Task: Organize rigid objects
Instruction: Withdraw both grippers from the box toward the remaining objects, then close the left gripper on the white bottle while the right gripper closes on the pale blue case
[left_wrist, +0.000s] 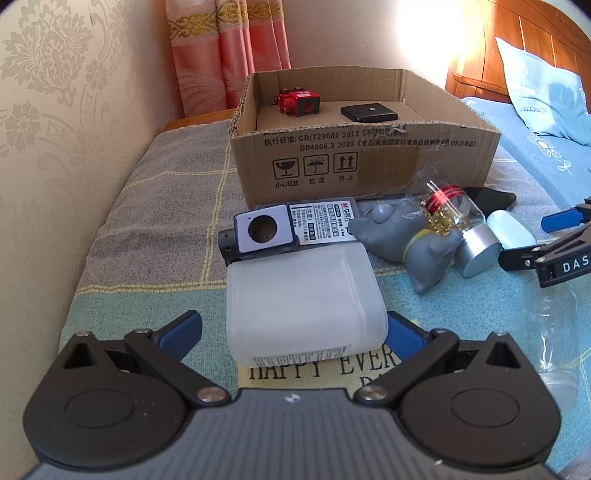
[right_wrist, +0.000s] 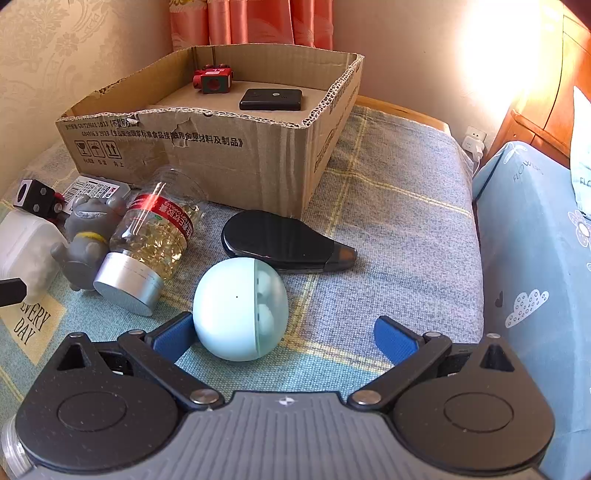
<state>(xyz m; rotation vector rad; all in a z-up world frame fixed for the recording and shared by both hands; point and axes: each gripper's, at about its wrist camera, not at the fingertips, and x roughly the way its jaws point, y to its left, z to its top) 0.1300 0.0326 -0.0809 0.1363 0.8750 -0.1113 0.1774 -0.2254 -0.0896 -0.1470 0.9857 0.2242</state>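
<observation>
I am holding my left gripper (left_wrist: 293, 330) spread wide around the white plastic box (left_wrist: 303, 302), its long axis running forward toward the cardboard box (left_wrist: 354, 155), while my right gripper (right_wrist: 284, 338), also agape and empty, is touching the pale-blue earbud case (right_wrist: 238, 308) with its left pad only.

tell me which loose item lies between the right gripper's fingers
The pale blue egg-shaped case, touching the left finger of the right gripper; everything else lies farther off.

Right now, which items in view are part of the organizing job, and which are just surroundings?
Job items:
cardboard box
red cube toy and black flat device, both in the box
white translucent container
pale blue egg-shaped case
capsule jar
grey figurine
black oval case

Surroundings:
blanket
pink curtain
blue pillow
</observation>
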